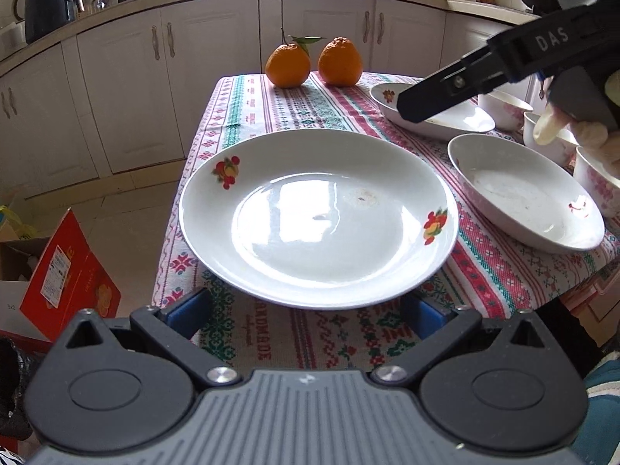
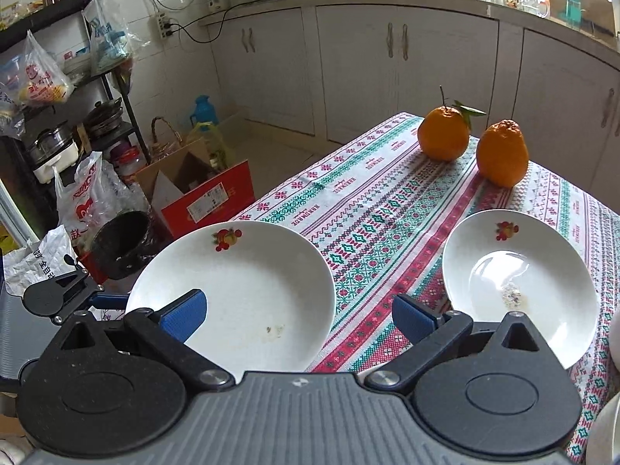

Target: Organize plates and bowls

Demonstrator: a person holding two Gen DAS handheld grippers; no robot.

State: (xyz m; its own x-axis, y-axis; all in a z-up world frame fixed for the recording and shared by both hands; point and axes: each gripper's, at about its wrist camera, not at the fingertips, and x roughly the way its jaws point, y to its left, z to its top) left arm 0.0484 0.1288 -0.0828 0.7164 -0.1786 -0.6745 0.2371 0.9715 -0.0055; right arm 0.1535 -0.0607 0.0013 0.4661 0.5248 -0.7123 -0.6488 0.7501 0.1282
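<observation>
A patterned tablecloth (image 1: pixel 348 108) covers the table, hanging over its near and left edges. The largest piece on it is a white plate with fruit motifs (image 1: pixel 317 217), sitting at the table's near left corner with its rim jutting past the cloth edge. The left gripper (image 1: pixel 310 310) sits low at that rim, its blue fingers (image 1: pixel 190 310) spread wide apart on either side of the plate's near edge — not closed on it.

To the right lies a second white plate (image 1: pixel 523 197), and behind it a third plate (image 1: pixel 430 116). Pink-patterned bowls (image 1: pixel 503 108) cluster at the far right, partly hidden.

The right gripper (image 2: pixel 298 316) hovers above the near plate, fingers wide apart and holding nothing — in the left view its black finger (image 1: pixel 449 93) crosses over the third plate.

Two oranges (image 1: pixel 314 64) stand side by side at the far end of the table, well apart from the dishes.
</observation>
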